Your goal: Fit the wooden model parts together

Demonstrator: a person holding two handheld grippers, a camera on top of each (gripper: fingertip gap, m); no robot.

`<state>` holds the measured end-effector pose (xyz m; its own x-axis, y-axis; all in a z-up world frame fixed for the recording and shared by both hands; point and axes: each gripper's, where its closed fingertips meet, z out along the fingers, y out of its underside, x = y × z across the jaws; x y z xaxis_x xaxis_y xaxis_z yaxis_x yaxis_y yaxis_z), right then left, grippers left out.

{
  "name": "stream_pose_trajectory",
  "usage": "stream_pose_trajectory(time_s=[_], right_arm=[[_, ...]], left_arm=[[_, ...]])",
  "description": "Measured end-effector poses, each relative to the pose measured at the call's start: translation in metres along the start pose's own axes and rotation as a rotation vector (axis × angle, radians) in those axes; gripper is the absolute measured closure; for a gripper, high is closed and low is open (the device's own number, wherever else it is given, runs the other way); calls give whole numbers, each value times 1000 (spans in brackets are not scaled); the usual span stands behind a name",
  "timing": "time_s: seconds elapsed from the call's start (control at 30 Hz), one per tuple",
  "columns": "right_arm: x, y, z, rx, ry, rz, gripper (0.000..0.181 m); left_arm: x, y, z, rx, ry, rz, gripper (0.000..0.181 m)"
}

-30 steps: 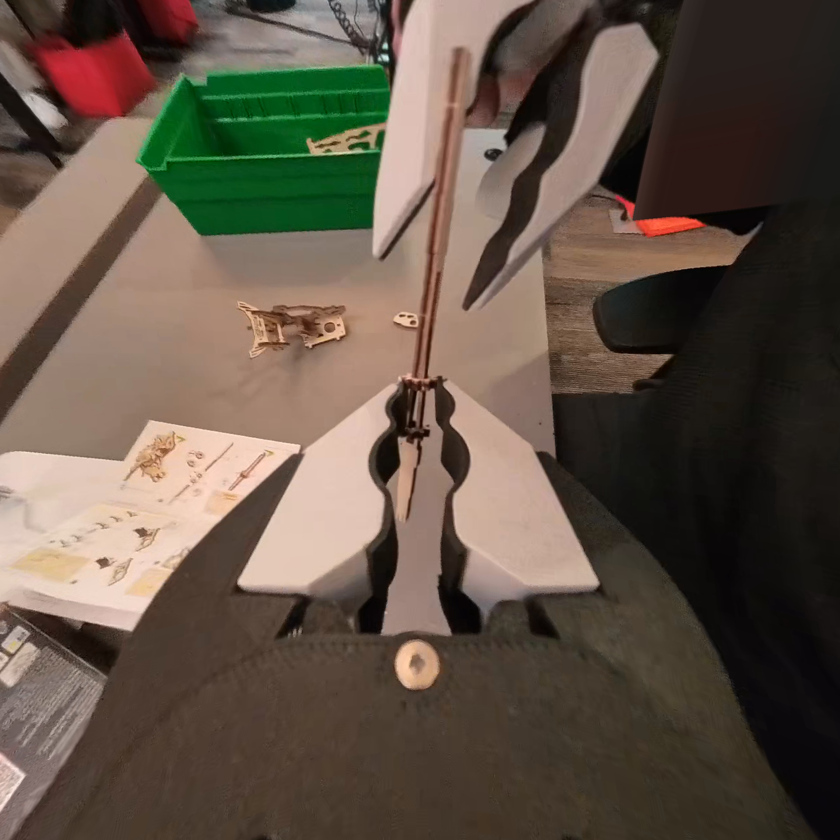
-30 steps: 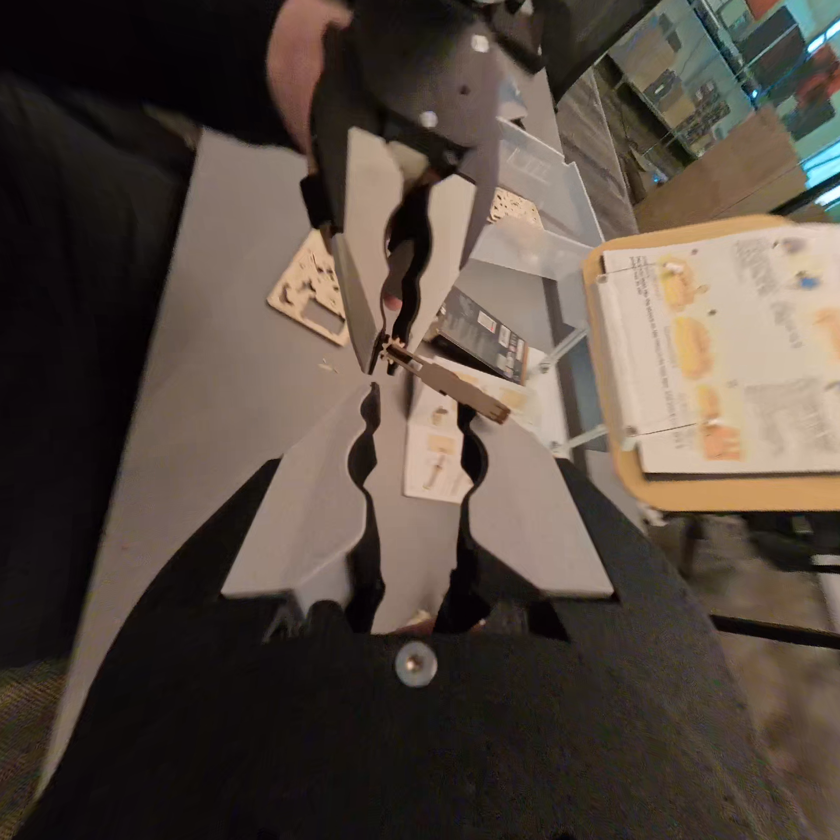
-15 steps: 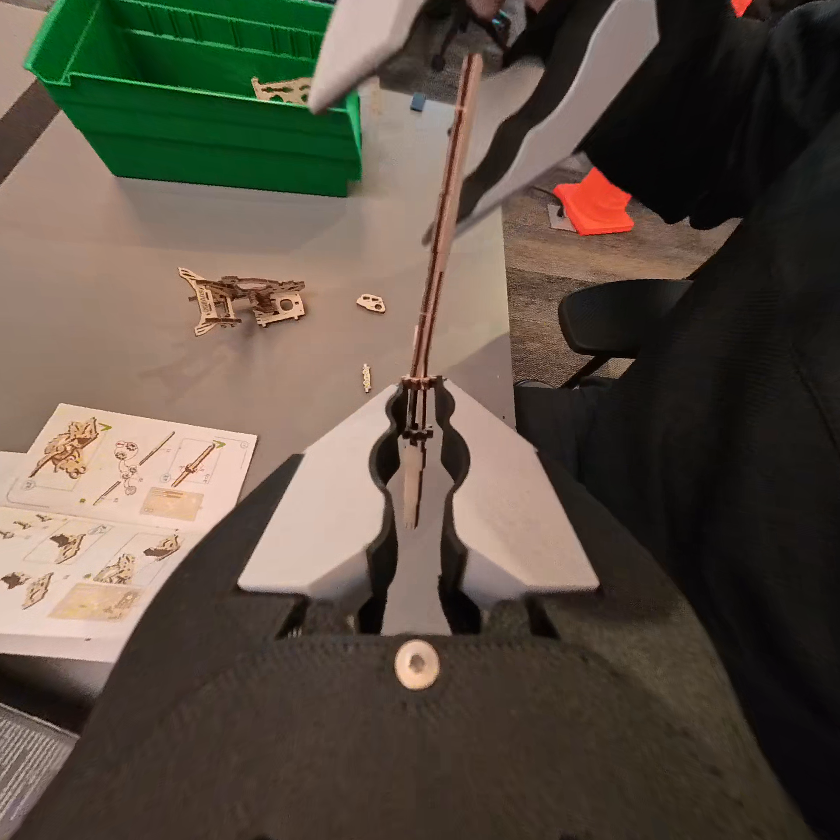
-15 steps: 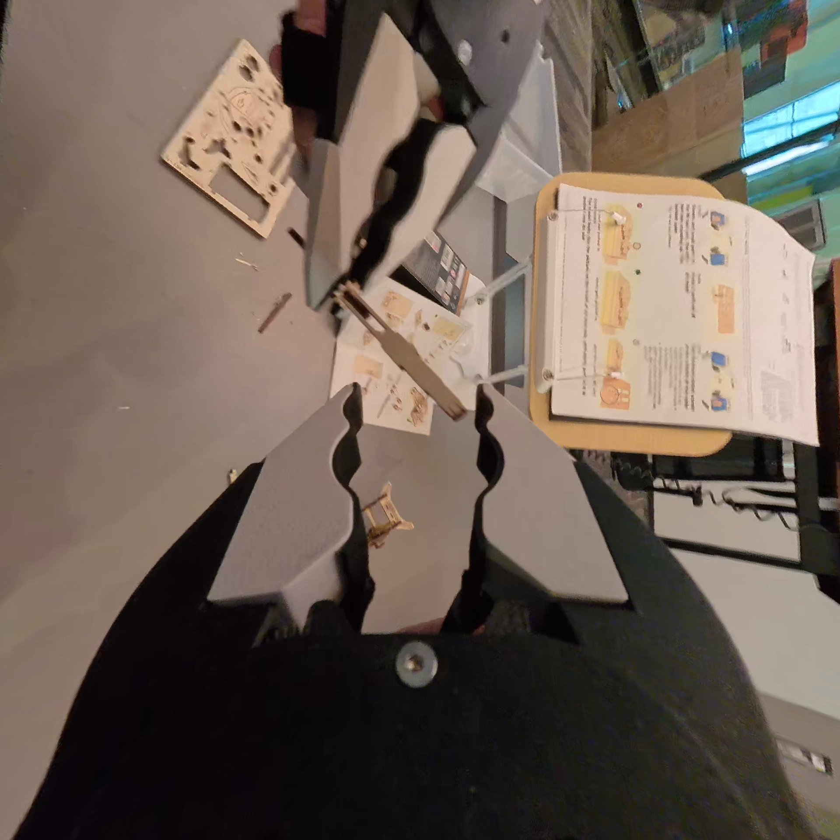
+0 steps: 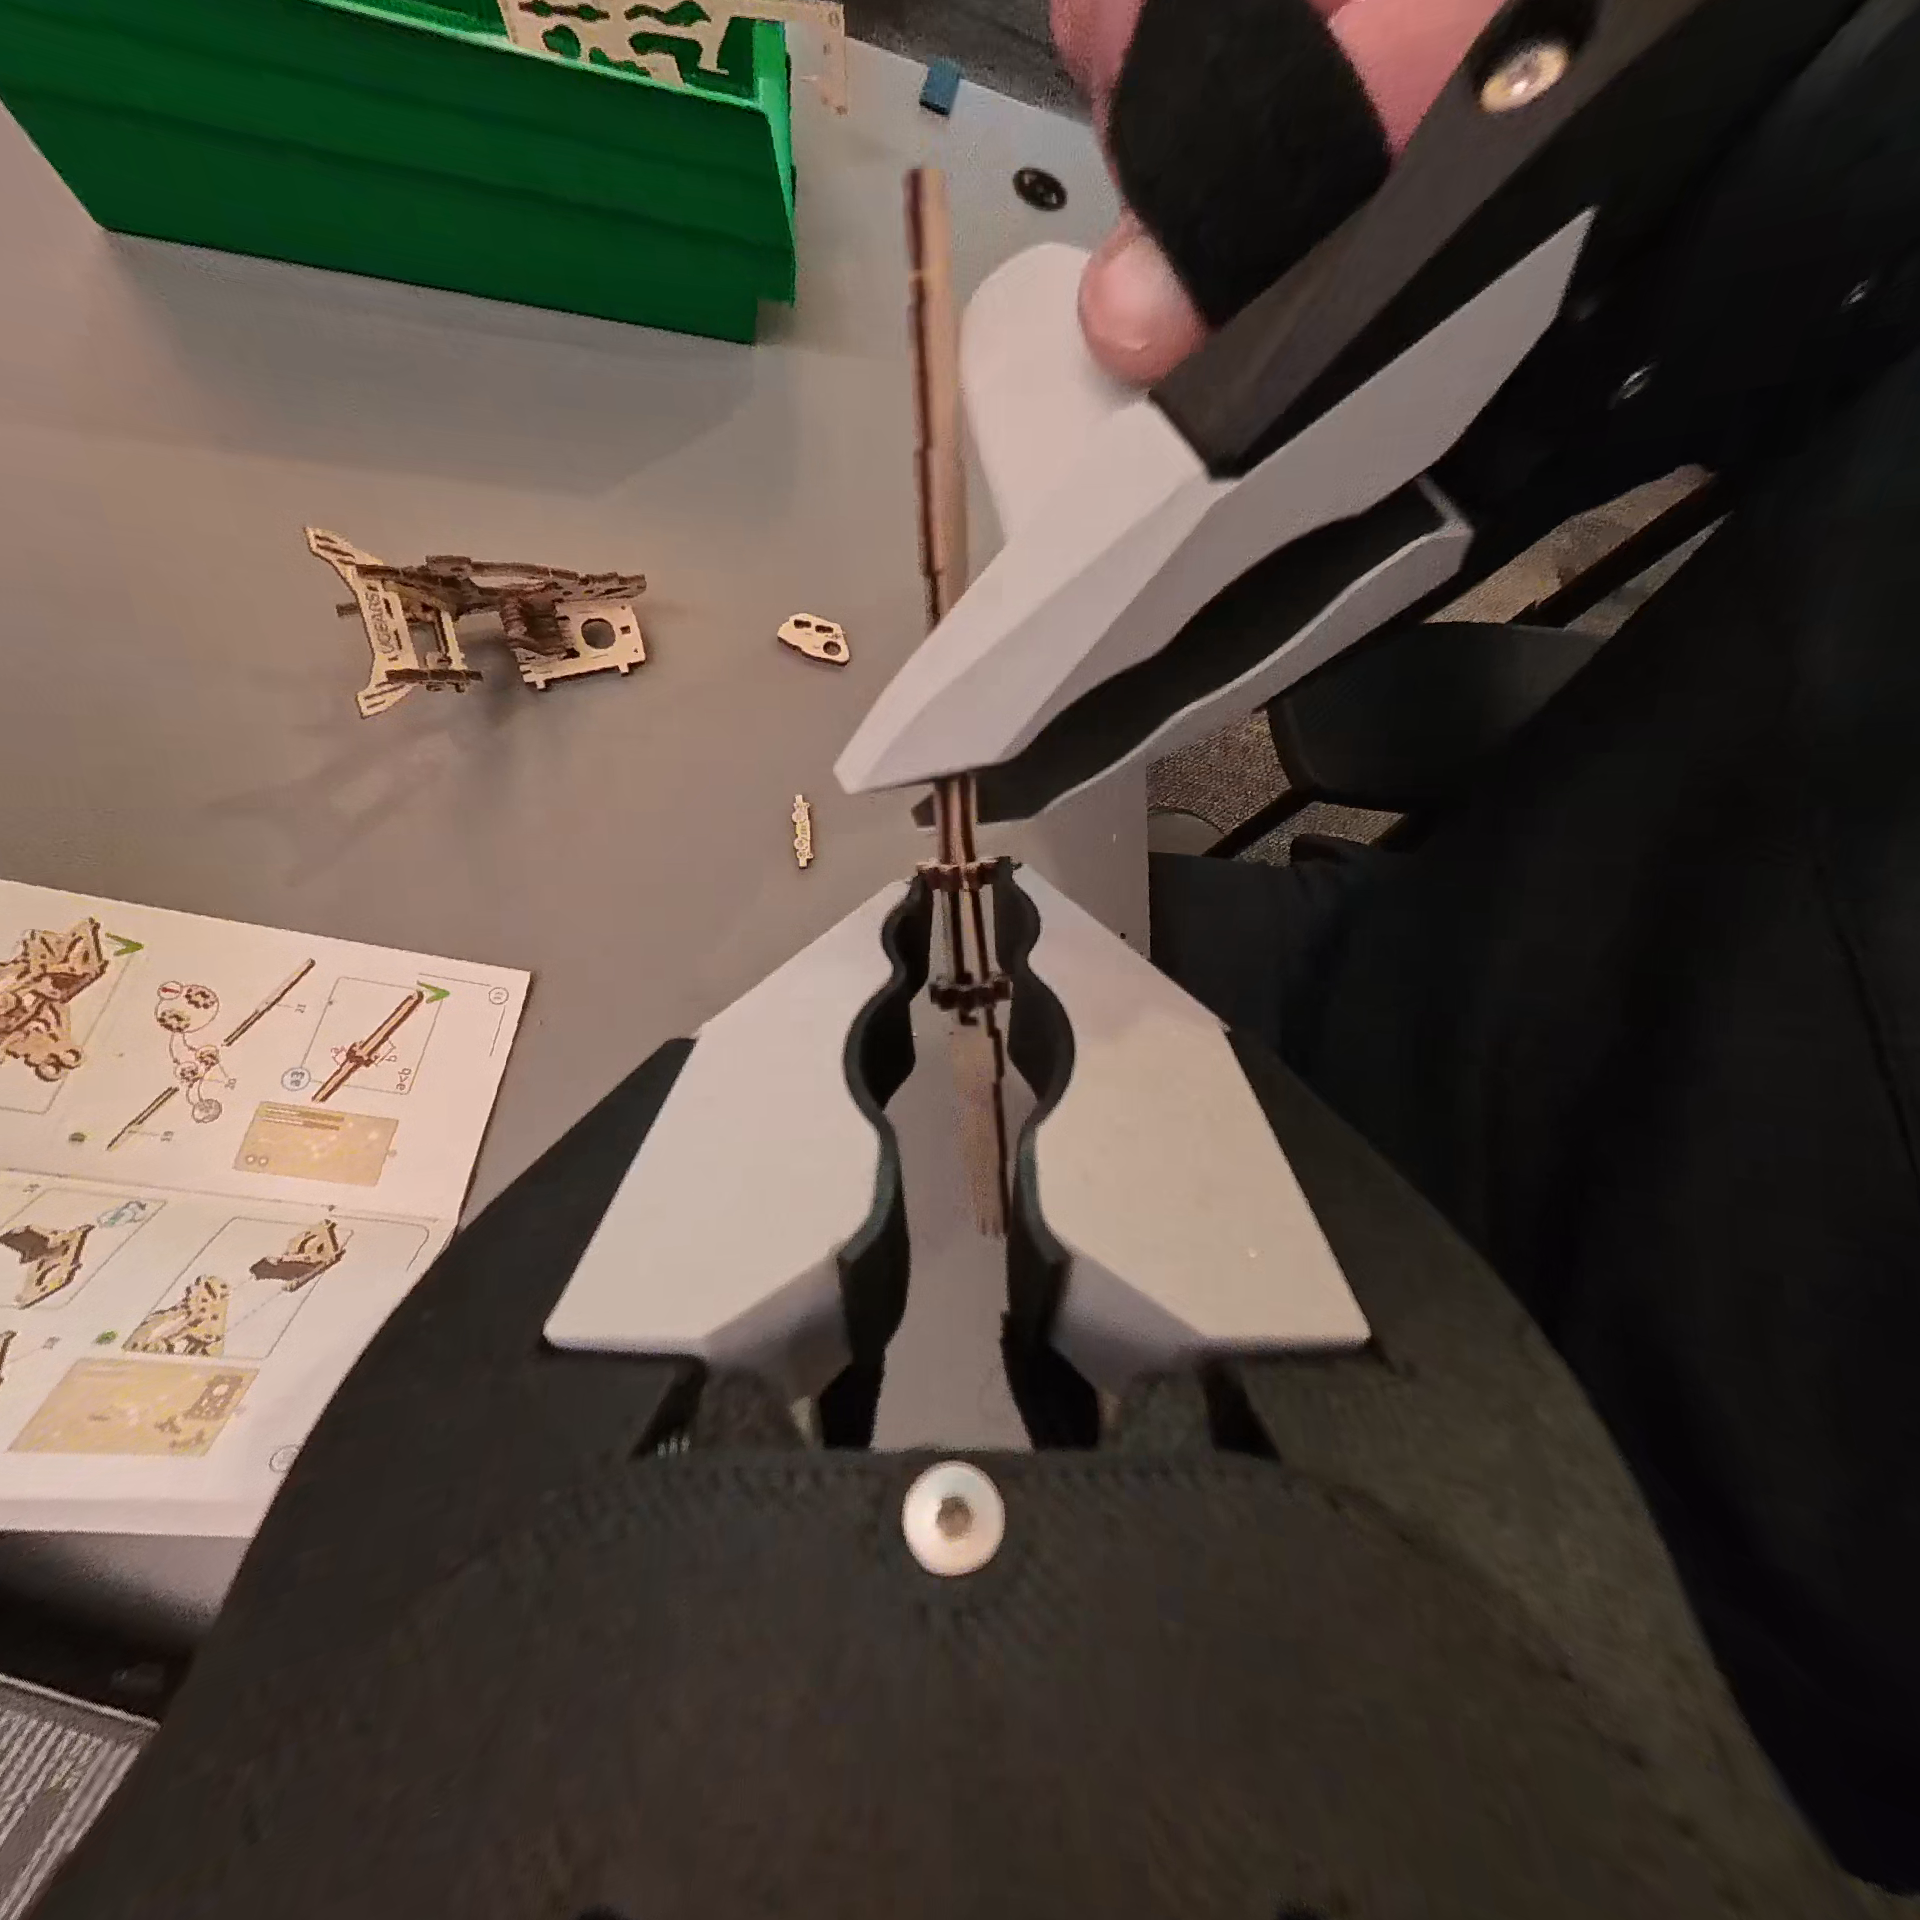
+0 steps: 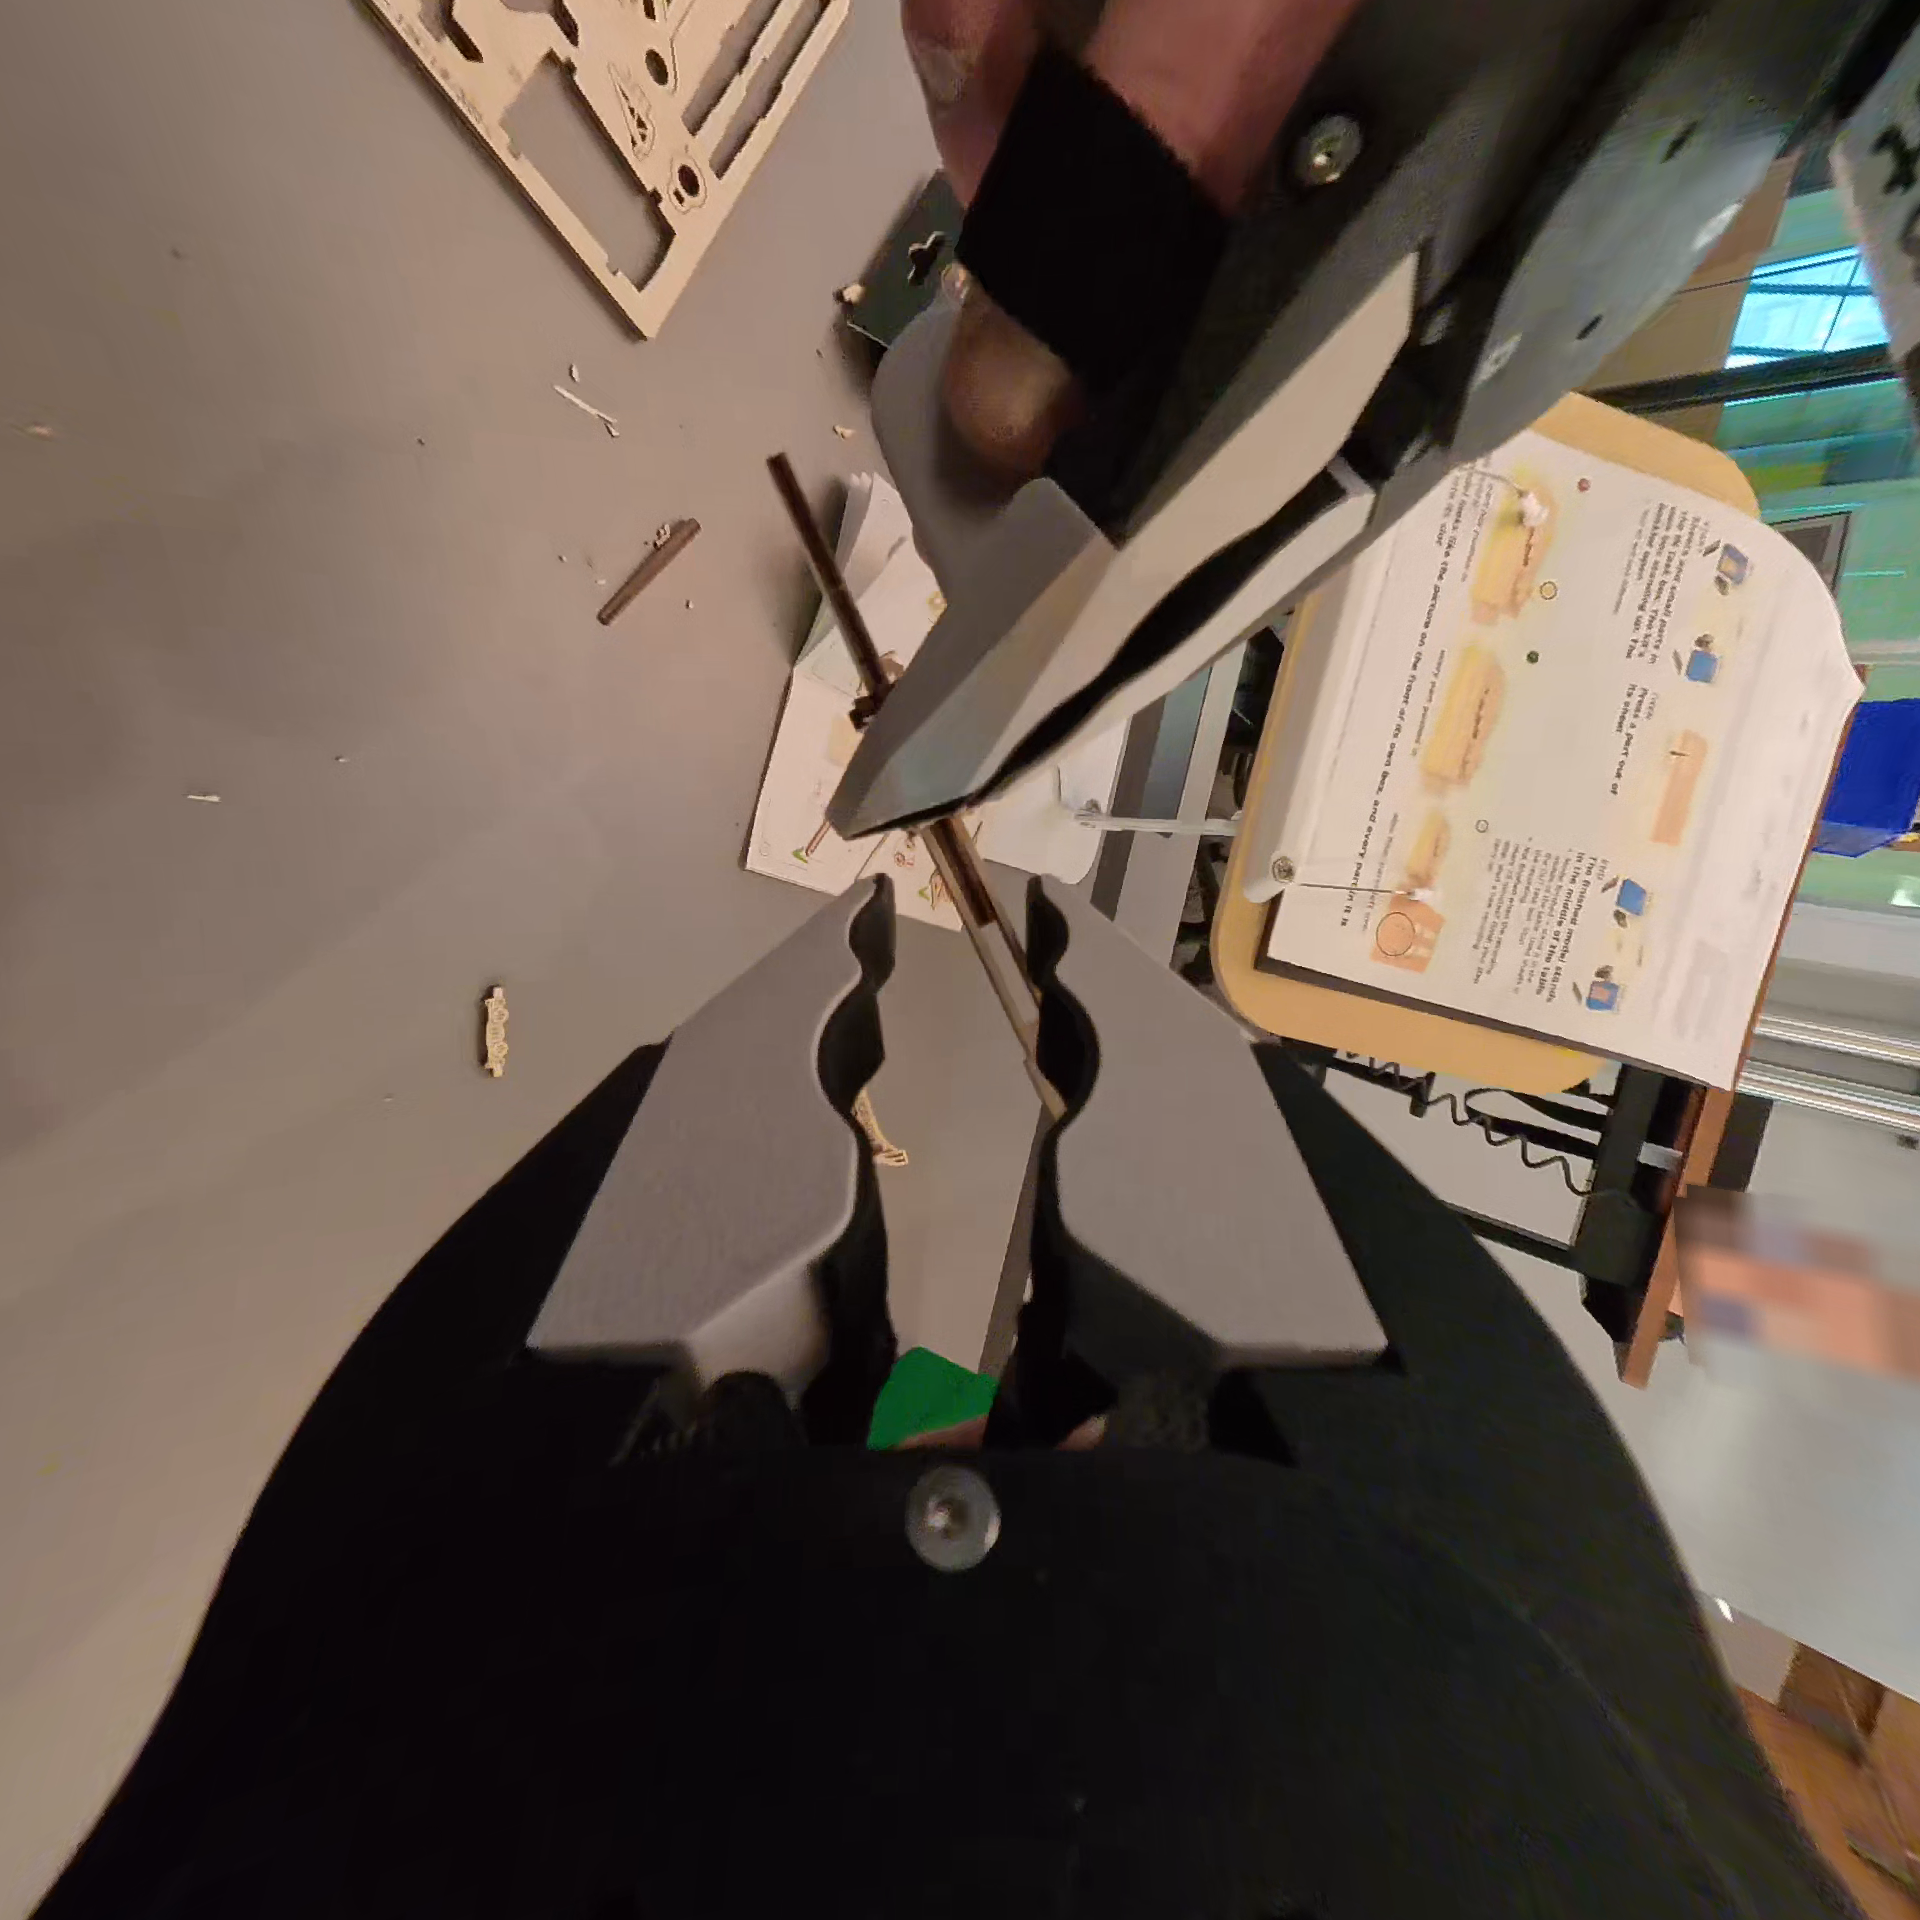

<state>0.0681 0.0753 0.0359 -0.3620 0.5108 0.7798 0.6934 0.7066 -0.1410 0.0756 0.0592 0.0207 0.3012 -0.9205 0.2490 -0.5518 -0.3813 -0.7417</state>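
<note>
- Above the counter, the left hand-held gripper clamps the wooden rod.
- The right hand-held gripper (apart a second ago) now straddles it, jaws narrowly parted, ready to grip.

On the table, the bin lies behind the part-built model, the instruction sheet before it.
</note>
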Motion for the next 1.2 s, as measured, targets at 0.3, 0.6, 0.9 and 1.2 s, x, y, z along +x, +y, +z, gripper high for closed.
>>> stream_pose_trajectory(time_s=[0.3, 0.6, 0.9, 1.2], right_arm=[[-1, 5, 4, -3, 12, -23, 177], [-4, 7, 6, -58, 29, -105, 178], [-5, 8, 9, -102, 27, -171, 178], [-14, 16, 15, -68, -78, 2, 177]], left_arm=[[-1, -4, 0, -4, -2, 12, 171], [-4, -2, 3, -60, -49, 66, 172], [-5, 4, 7, -168, -72, 113, 173], [-18, 0, 6, -133, -217, 192, 157]])
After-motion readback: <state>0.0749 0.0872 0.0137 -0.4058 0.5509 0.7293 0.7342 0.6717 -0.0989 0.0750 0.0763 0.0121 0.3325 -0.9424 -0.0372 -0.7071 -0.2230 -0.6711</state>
